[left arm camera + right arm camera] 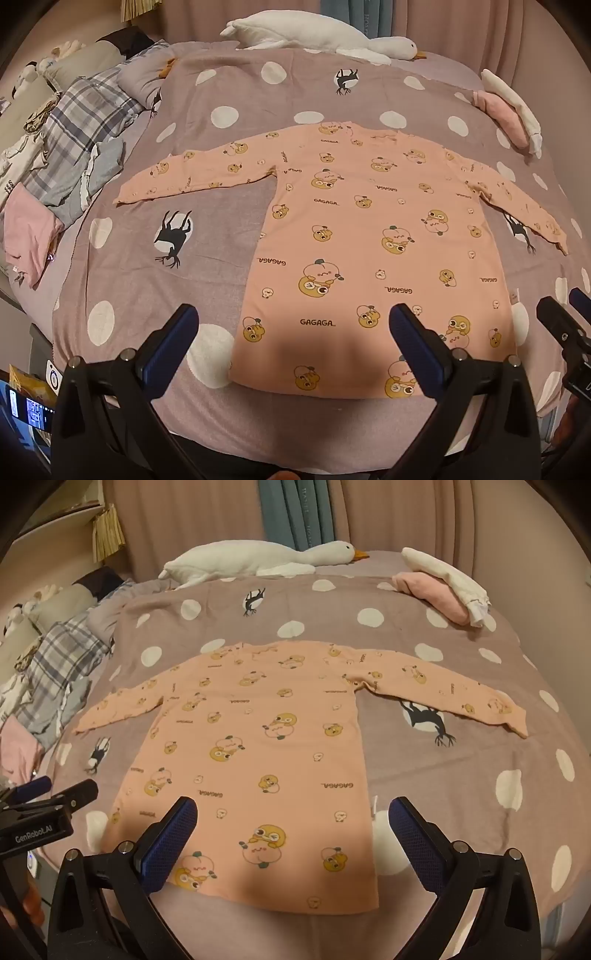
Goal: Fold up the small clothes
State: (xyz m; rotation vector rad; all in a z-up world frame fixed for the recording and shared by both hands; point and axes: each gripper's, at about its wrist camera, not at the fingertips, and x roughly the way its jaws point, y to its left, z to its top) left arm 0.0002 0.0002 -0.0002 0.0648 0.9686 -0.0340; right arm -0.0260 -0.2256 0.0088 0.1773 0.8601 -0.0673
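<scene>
Mauve bedding with white dots and black deer silhouettes covers the bed [122,295] that fills the left wrist view, where a peach long-sleeved top [369,236] printed with cartoon ducks and the word GAGAGA lies flat, sleeves spread to either side, its hem nearest the camera. The left tool [293,314] hangs above that hem with its blue-padded fingers [173,343] wide apart and nothing between them, one over the bedding left of the top, the other over the fabric itself. A white plush goose [314,37] lies along the far edge of the bed, a heap of plaid, grey and pink laundry [74,147] sits at the left, and a rolled pink and white bundle [506,114] rests at the far right; the tip of the right tool [565,314] shows at the right border. From the right wrist view the same top [251,746] is seen spread across the bed [461,775], and the right tool [291,805] hovers over its lower right corner, fingers [417,838] fully apart and empty, one above the cloth and the other above the bedding beyond the side seam. The goose [258,557] and bundle [443,587] lie behind, the left tool [55,790] at the left edge.
</scene>
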